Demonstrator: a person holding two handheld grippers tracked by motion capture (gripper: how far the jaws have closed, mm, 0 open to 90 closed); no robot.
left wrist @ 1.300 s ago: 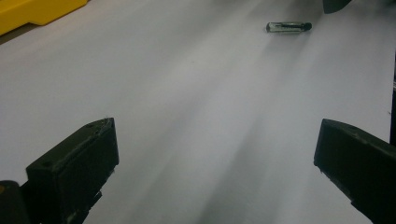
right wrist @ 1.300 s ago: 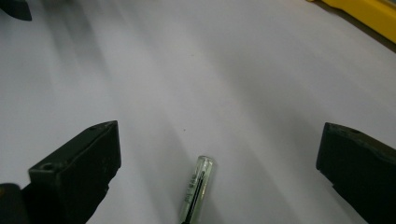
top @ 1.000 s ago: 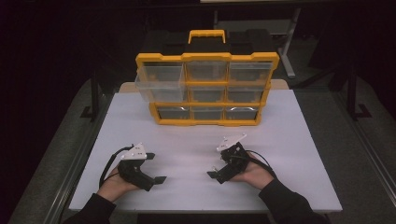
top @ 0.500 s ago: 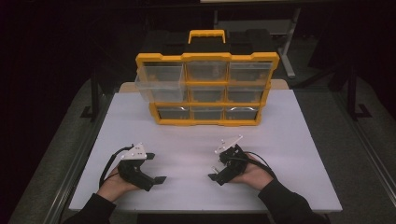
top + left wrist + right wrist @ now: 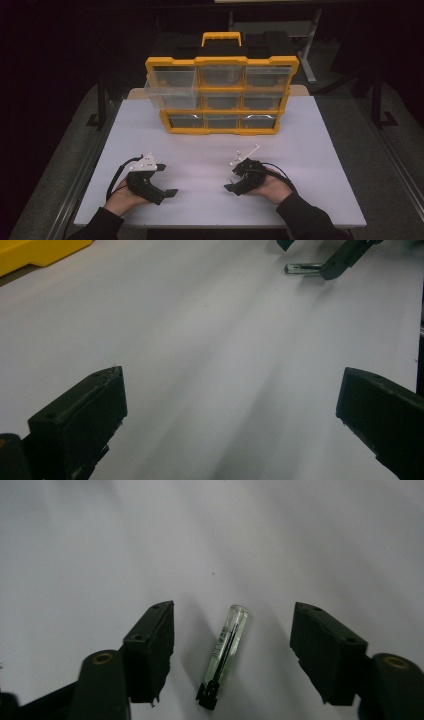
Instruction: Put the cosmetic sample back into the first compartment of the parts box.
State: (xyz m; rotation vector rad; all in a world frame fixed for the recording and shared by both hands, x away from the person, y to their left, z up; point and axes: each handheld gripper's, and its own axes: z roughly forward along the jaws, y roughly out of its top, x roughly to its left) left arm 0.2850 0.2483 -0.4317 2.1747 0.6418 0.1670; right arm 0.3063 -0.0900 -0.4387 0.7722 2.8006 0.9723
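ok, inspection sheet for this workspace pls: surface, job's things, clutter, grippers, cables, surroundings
Surface: white table, bare in the middle.
Job's things: small clear tube with a dark tip lies flat on the table between the right hand-held gripper's jaws, untouched.
Clutter: yellow drawer organiser at the far side, its top-left clear drawer pulled out.
Grippers: left hand-held gripper open wide over bare table; right hand-held gripper has just been closing, pads not yet on the tube.
Cables: a black cable loops by the left hand, another by the right wrist.
Surroundings: dark room, metal frame legs behind the table.
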